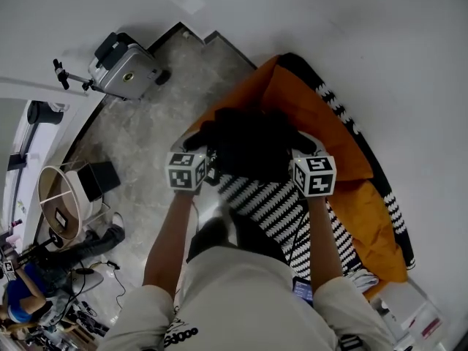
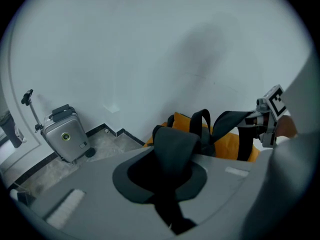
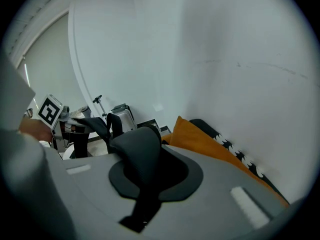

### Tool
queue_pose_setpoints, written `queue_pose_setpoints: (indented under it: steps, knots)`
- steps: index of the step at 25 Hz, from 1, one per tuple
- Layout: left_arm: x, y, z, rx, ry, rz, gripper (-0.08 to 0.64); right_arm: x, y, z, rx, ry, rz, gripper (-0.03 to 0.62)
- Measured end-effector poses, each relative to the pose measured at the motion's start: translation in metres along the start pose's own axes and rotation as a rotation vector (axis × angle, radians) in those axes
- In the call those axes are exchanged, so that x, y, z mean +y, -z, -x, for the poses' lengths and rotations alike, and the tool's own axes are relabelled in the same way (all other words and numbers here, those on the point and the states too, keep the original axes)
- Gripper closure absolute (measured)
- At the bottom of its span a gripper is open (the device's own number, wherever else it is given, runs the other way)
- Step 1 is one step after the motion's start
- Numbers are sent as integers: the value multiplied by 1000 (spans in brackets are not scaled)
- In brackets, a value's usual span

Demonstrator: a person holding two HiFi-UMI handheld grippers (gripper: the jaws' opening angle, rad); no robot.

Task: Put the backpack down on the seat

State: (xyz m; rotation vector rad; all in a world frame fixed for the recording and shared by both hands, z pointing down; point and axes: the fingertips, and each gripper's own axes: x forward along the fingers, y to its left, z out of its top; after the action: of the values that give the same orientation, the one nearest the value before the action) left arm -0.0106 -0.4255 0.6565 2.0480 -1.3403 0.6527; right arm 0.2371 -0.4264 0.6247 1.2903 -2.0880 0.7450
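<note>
I hold a black backpack (image 1: 252,143) between both grippers, above the near end of an orange seat (image 1: 292,97) that has a black-and-white patterned cover (image 1: 274,203). My left gripper (image 1: 208,161) is at the pack's left side and is shut on a black shoulder strap (image 2: 172,151). On the pack's right side, my right gripper (image 1: 296,161) is shut on the other strap (image 3: 140,156). The backpack's carry loop (image 2: 202,121) stands up between the straps. Each gripper view shows the opposite gripper and the orange seat (image 3: 205,139) behind it. Whether the pack touches the seat is hidden.
A silver suitcase (image 1: 126,68) stands by the white wall at the far left, on the marble floor (image 1: 146,126). A round drum-shaped object (image 1: 62,203) and cluttered cables lie at the lower left. The person's legs are right below the pack.
</note>
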Motion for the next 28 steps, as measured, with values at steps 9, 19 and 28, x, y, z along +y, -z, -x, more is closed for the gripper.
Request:
queue_pose_setpoints:
  steps: [9, 19, 28]
  knots:
    - [13, 57, 7, 63, -32, 44, 529, 18, 30, -8, 33, -26, -11, 572]
    - [17, 105, 6, 120, -13, 72, 524, 37, 57, -18, 66, -29, -32, 574]
    - [14, 131, -8, 161, 26, 91, 504, 51, 79, -32, 97, -48, -39, 574]
